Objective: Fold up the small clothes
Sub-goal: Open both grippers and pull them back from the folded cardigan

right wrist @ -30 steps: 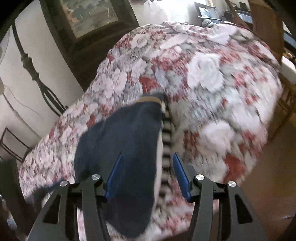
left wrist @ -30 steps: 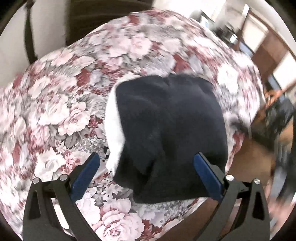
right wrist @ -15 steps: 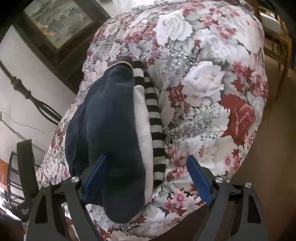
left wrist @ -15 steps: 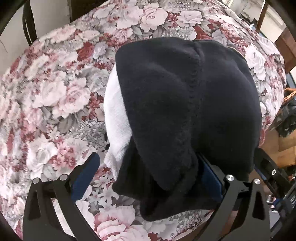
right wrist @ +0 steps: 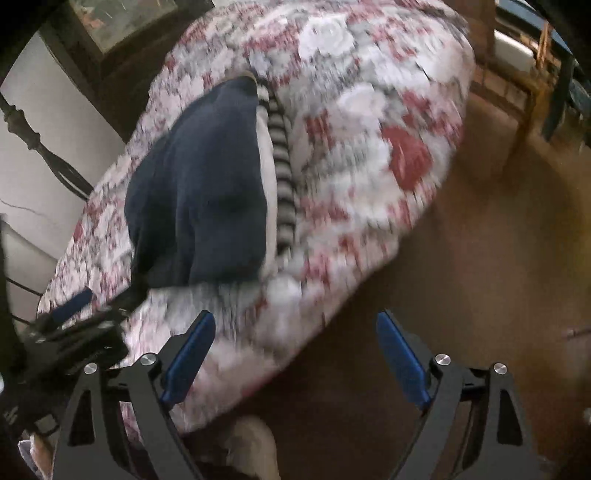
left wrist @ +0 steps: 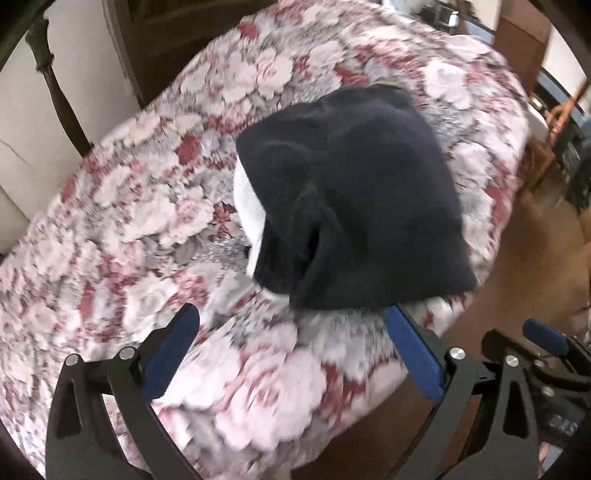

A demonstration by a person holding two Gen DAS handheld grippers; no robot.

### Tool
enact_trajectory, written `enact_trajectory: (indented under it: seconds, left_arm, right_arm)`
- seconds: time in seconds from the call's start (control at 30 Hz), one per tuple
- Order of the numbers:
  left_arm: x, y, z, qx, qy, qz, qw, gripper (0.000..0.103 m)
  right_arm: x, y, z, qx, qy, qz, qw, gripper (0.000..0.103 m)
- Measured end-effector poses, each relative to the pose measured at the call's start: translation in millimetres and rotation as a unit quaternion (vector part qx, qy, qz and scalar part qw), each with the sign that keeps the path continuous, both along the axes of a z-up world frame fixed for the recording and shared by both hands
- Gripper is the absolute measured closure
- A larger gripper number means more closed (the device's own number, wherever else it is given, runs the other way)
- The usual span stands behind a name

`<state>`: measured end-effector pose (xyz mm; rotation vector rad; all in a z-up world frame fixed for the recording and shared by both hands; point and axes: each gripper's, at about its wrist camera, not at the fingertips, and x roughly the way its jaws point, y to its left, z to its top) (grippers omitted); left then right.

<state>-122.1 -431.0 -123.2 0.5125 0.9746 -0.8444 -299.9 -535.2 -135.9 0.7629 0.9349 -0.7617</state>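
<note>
A folded dark navy garment (left wrist: 354,192) lies on top of a small stack on the floral tablecloth (left wrist: 155,206). A white piece (left wrist: 248,206) sticks out under it, and in the right wrist view a black-and-white striped piece (right wrist: 282,158) shows beside the navy garment (right wrist: 199,192) and white layer. My left gripper (left wrist: 291,347) is open, pulled back from the stack's near edge, nothing between its fingers. My right gripper (right wrist: 295,350) is open wide over the table's near edge, also empty. Each view shows part of the other gripper at its side.
The table edge drops to a brown wooden floor (right wrist: 498,258) on the right. A dark framed picture (right wrist: 122,22) and a dark metal stand (left wrist: 59,96) stand behind the table by a pale wall. Wooden chairs (left wrist: 554,110) are at the far right.
Both grippers have drawn back from the stack toward the table's near edge. The right gripper's jaws have widened and no longer straddle the navy garment. The stack stays in place.
</note>
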Motion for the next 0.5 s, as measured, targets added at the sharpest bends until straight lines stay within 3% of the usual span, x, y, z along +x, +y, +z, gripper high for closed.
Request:
enact_trajectory:
  seconds: [0.1,0.3,0.5]
  left_arm:
    - [-18,34,24,-0.029,-0.001,-0.004,0.9996,0.005]
    - [-58,92,63,-0.057,-0.042,-0.017,0.9973,0.005]
    - [-69,128,111,-0.091,-0.039,0.013,0.9950,0.005]
  right_arm:
    - [-13,23,14,-0.007,0.004,0.012,1.000,0.014]
    - [-35,58,76,-0.065,-0.046,0.040,0.996,0.010]
    - [-46,90,132,-0.122,-0.083,0.085,0.985,0.007]
